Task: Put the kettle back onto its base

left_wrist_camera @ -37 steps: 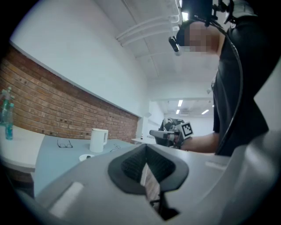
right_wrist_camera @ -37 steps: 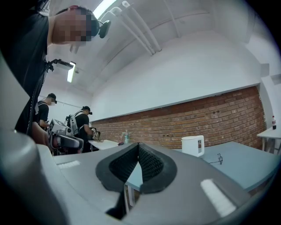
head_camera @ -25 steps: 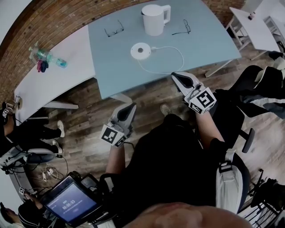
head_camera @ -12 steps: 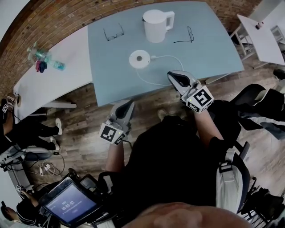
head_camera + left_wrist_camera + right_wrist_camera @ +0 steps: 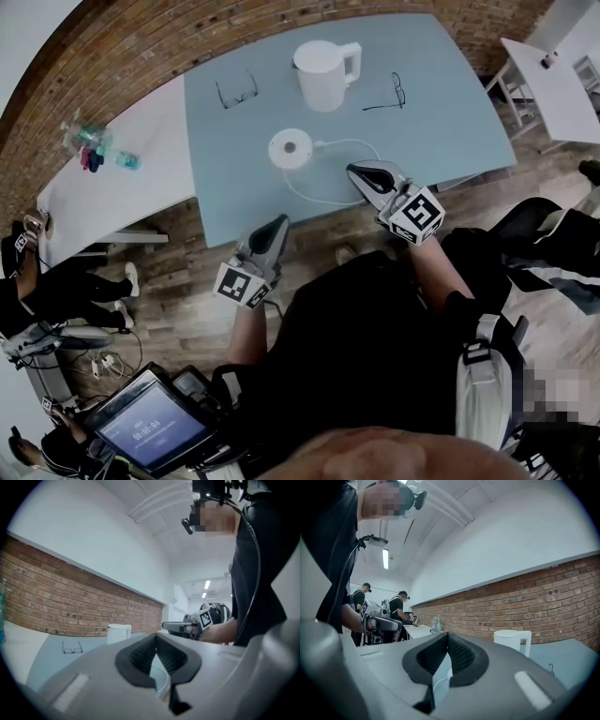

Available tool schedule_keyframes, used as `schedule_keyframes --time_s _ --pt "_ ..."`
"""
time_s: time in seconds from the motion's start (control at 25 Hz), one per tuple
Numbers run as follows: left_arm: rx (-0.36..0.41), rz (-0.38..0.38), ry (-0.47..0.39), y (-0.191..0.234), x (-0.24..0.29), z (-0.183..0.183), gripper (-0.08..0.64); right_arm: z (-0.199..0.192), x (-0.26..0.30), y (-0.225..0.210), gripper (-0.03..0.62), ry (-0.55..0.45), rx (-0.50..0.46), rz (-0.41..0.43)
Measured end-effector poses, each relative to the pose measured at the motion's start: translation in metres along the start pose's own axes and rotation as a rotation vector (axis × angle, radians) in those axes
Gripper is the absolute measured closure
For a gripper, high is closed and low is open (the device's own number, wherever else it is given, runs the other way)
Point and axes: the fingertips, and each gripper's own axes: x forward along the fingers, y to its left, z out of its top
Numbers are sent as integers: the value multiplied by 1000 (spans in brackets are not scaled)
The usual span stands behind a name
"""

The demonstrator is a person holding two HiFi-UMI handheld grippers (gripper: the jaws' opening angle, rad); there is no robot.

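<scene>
While nothing is gripped yet, both my tools are closed: left gripper (image 5: 278, 225) has its jaws together and empty, off the near edge of the blue-grey table (image 5: 441, 112), over the wood floor (image 5: 187, 272). Right gripper (image 5: 355, 172) is also jaws-together on nothing, over the table's near edge, just beside the loop of white cable (image 5: 323, 195). Kettle (image 5: 325, 75) stands upright toward the far side of the table, handle to the right in the head view, apart from its round white base (image 5: 291, 148). The base lies nearer me, with the cable coming off its right side. One pair of glasses (image 5: 236, 92) lies left of the kettle, another pair (image 5: 394, 92) right of it, both flat on the table. Right gripper view has the kettle ahead and to the right, in front of the brick wall (image 5: 562, 597).
</scene>
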Motion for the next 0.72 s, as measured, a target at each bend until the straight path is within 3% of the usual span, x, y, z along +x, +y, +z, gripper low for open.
schedule_keyframes --time_s 0.4,0.72 --pt "-3 3 26 1 24 -6 558 -23 15 -9 589 15 38 67" --pt "3 31 30 15 34 -4 558 -18 40 -27 589 11 9 104"
